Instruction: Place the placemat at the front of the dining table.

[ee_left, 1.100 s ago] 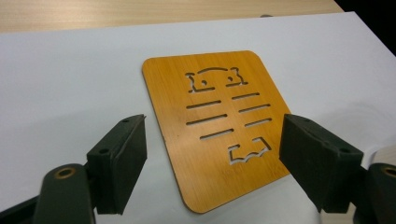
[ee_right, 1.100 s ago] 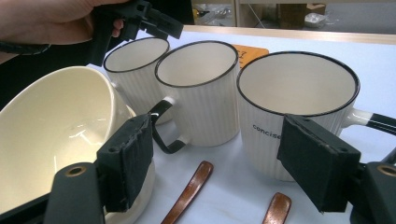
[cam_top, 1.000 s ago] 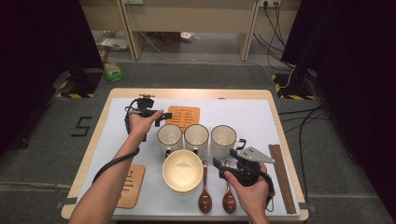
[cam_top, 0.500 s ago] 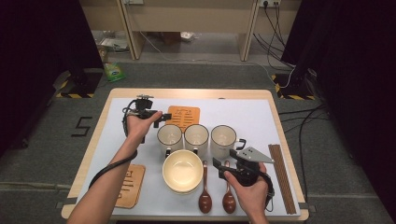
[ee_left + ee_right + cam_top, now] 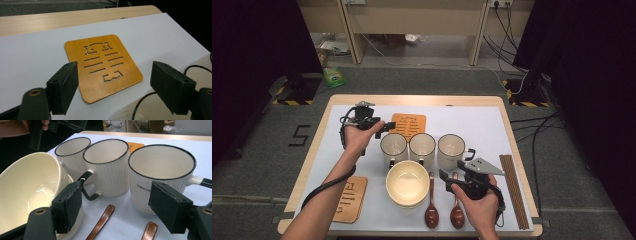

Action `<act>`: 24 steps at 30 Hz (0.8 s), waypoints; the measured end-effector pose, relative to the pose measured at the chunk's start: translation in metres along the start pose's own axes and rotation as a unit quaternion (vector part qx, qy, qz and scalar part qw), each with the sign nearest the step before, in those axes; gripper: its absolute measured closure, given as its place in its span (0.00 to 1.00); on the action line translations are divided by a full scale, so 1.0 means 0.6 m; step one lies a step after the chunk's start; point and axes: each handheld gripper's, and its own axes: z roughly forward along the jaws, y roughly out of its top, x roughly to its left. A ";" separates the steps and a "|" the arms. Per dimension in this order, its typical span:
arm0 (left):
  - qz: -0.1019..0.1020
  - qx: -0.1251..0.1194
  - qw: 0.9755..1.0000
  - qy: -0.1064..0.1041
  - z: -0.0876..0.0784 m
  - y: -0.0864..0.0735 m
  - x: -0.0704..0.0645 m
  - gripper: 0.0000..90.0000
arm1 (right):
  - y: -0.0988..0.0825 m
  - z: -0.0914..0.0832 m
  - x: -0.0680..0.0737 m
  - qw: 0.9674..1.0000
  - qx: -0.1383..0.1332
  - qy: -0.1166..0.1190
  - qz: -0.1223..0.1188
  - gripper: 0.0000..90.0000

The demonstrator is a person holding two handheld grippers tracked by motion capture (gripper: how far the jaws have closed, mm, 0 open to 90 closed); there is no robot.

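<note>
High view shows left gripper (image 5: pixel 388 127), jaws apart, above the orange coaster (image 5: pixel 408 125) at 12 o'clock; right gripper (image 5: pixel 449 179), also apart, near mugs (image 5: pixel 422 148).

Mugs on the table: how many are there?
3, in one row behind the bowl: the left mug, the middle mug and the right mug, nearest the chopsticks.
</note>
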 end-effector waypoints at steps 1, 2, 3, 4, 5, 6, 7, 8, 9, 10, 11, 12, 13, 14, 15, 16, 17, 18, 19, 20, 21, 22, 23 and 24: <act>0.002 -0.002 1.000 0.000 -0.003 -0.001 -0.003 0.25 | 0.000 0.000 0.000 1.000 0.001 0.000 0.000 0.29; 0.004 -0.004 1.000 -0.001 -0.006 -0.002 -0.005 0.25 | 0.000 0.000 0.000 1.000 0.001 -0.001 0.000 0.29; 0.006 -0.006 1.000 -0.002 -0.008 -0.004 -0.007 0.25 | 0.000 0.000 0.000 1.000 0.002 0.000 0.000 0.29; 0.005 -0.007 1.000 -0.005 -0.010 -0.005 -0.009 0.25 | 0.000 0.000 0.000 1.000 0.002 0.000 0.000 0.29; 0.006 -0.008 1.000 -0.007 -0.012 -0.007 -0.010 0.25 | 0.000 0.000 0.000 1.000 0.001 0.000 0.001 0.29; 0.007 -0.009 1.000 -0.009 -0.014 -0.008 -0.012 0.25 | -0.001 0.000 0.000 1.000 0.002 0.000 0.001 0.29; 0.009 -0.009 1.000 -0.010 -0.016 -0.009 -0.014 0.25 | -0.001 0.000 0.000 1.000 0.002 0.000 0.001 0.29; 0.011 -0.010 1.000 -0.011 -0.017 -0.011 -0.015 0.25 | -0.001 0.000 0.000 1.000 0.002 0.000 0.001 0.29; 0.011 -0.011 1.000 -0.011 -0.019 -0.012 -0.017 0.25 | -0.001 0.001 0.000 1.000 0.002 0.000 0.001 0.29; 0.014 -0.011 1.000 -0.011 -0.020 -0.013 -0.018 0.25 | -0.001 0.001 0.001 1.000 0.002 0.000 0.001 0.29; 0.014 -0.011 1.000 -0.012 -0.022 -0.015 -0.019 0.25 | -0.001 0.001 0.001 1.000 0.002 0.000 0.001 0.29; 0.016 -0.012 1.000 -0.012 -0.023 -0.016 -0.020 0.25 | -0.001 0.001 0.000 1.000 0.002 -0.001 0.000 0.29; 0.018 -0.012 1.000 -0.013 -0.025 -0.017 -0.021 0.25 | -0.001 0.001 0.000 1.000 0.002 -0.001 0.000 0.29; 0.019 -0.013 1.000 -0.013 -0.026 -0.018 -0.023 0.25 | -0.001 0.001 0.000 1.000 0.003 0.000 0.000 0.29; 0.021 -0.015 1.000 -0.013 -0.028 -0.019 -0.025 0.25 | -0.001 0.001 0.000 1.000 0.003 -0.001 0.000 0.29; 0.021 -0.016 1.000 -0.014 -0.030 -0.020 -0.026 0.25 | -0.001 0.001 0.000 1.000 0.002 -0.001 0.000 0.29; 0.021 -0.017 1.000 -0.014 -0.031 -0.020 -0.028 0.25 | -0.001 0.001 0.000 1.000 0.002 0.000 0.001 0.29; 0.022 -0.017 0.999 -0.015 -0.032 -0.021 -0.029 0.25 | -0.001 0.001 0.000 1.000 0.003 -0.001 0.002 0.29; 0.023 -0.016 0.999 -0.015 -0.034 -0.022 -0.031 0.25 | -0.002 0.001 0.000 1.000 0.003 -0.001 0.002 0.29; 0.022 -0.018 0.999 -0.015 -0.035 -0.023 -0.032 0.25 | -0.002 0.001 0.000 1.000 0.003 0.000 0.002 0.29; 0.022 -0.020 0.999 -0.014 -0.037 -0.024 -0.033 0.25 | -0.001 0.001 0.000 1.000 0.002 -0.001 0.001 0.29; 0.024 -0.021 0.999 -0.013 -0.040 -0.025 -0.034 0.25 | -0.001 0.001 0.000 1.000 0.002 -0.001 0.002 0.29; 0.025 -0.023 0.999 -0.014 -0.042 -0.026 -0.036 0.25 | -0.001 0.000 -0.001 1.000 0.003 -0.002 0.003 0.29; 0.025 -0.025 0.999 -0.015 -0.043 -0.027 -0.038 0.25 | -0.002 0.000 -0.001 1.000 0.003 -0.002 0.003 0.29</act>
